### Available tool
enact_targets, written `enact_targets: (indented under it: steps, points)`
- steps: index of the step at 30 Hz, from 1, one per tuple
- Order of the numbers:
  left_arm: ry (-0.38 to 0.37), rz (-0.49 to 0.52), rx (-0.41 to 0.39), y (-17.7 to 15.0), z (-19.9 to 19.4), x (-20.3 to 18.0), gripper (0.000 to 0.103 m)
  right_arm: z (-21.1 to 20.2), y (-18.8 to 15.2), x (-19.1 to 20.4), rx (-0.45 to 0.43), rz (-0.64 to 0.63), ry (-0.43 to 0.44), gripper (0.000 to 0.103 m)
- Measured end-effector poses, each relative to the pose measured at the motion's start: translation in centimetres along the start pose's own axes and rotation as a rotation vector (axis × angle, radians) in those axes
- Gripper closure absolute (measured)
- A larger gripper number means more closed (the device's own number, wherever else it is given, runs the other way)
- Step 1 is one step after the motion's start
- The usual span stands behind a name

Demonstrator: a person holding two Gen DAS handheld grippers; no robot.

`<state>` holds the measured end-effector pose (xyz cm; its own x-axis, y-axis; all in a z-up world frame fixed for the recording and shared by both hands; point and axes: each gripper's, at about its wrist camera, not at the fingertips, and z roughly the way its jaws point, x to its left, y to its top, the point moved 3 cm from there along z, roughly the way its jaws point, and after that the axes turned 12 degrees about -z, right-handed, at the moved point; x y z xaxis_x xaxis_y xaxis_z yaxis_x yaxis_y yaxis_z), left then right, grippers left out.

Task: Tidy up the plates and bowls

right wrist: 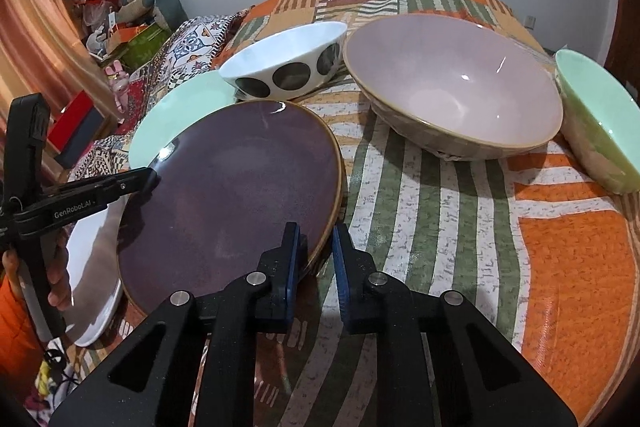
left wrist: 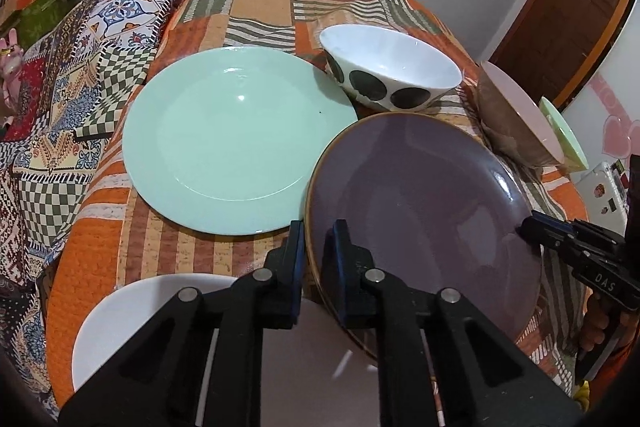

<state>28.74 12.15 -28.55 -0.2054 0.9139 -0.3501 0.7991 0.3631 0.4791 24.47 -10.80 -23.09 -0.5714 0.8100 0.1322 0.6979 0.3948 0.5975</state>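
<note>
A purple plate [left wrist: 424, 207] with a brown rim is held off the patchwork cloth, tilted. My left gripper [left wrist: 318, 231] is shut on its near-left rim. My right gripper [right wrist: 316, 233] is shut on its opposite rim, and shows at the right of the left wrist view [left wrist: 536, 227]. The plate also shows in the right wrist view [right wrist: 232, 203]. A mint green plate [left wrist: 232, 139] lies behind it. A white plate [left wrist: 132, 315] lies below my left gripper. A white bowl with dark dots [left wrist: 392, 71], a large pink bowl [right wrist: 456, 87] and a mint green bowl [right wrist: 600, 119] stand behind.
The table is covered by an orange, green and white patchwork cloth [right wrist: 440, 227]. A patterned cushion [left wrist: 80, 75] lies along the left side. Boxes and soft toys [right wrist: 132, 19] sit by the wall at the far left. A wooden door [left wrist: 568, 3] is at the right.
</note>
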Motion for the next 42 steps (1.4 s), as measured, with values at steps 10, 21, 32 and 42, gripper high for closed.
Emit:
enact_targets:
  steps: [10, 21, 32, 42]
  points:
    - [0.013, -0.038, 0.008, -0.5, -0.5, 0.0, 0.091, -0.4, 0.3, 0.3, -0.009, 0.001, -0.007, 0.089]
    - [0.008, -0.016, 0.017, -2.4, -1.9, -1.3, 0.091, -1.9, -0.5, 0.5, -0.018, 0.001, -0.019, 0.09]
    - [-0.037, 0.032, 0.033, -5.4, -3.9, -4.8, 0.091, -4.6, -3.1, -1.0, -0.016, 0.062, -0.041, 0.092]
    - [-0.062, 0.053, 0.063, -8.0, -4.9, -7.5, 0.091, -6.7, -5.9, -2.2, -0.01, 0.125, -0.058, 0.092]
